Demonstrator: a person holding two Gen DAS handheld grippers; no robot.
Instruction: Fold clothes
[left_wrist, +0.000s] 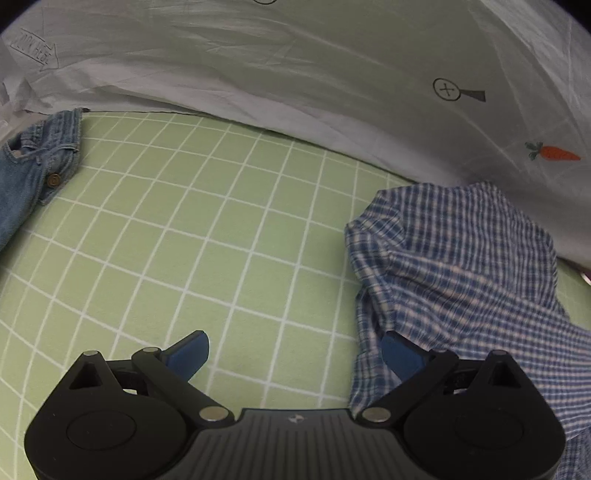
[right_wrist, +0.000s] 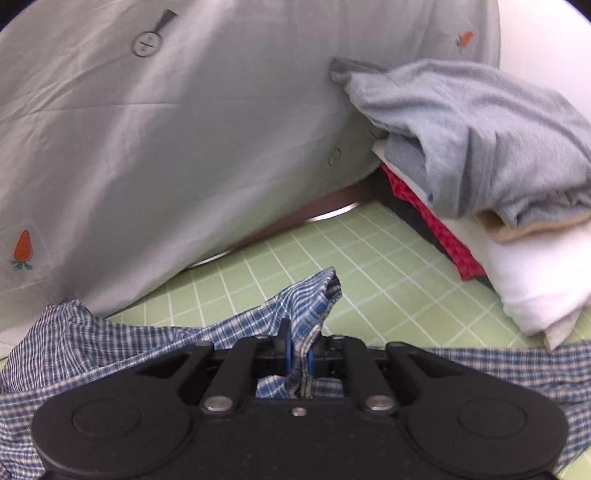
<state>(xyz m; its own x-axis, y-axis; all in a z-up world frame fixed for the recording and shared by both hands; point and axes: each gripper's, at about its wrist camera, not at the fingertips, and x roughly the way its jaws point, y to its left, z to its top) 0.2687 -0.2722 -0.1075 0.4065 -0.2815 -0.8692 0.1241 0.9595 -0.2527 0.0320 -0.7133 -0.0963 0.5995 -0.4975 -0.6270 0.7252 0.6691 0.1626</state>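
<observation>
- While the left gripper (left_wrist: 295, 354) hung with jaws spread wide and empty over the green grid sheet (left_wrist: 207, 236), the plaid shirt (left_wrist: 454, 266) lay crumpled beside its right finger
- From the right wrist, the right gripper (right_wrist: 297, 360) was pinched on a fold of the plaid shirt (right_wrist: 310, 299), near a stack of folded clothes (right_wrist: 480, 166)

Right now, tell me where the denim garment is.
The denim garment lies at the far left edge of the left wrist view on the green grid mat, just below the white sheet.
</observation>
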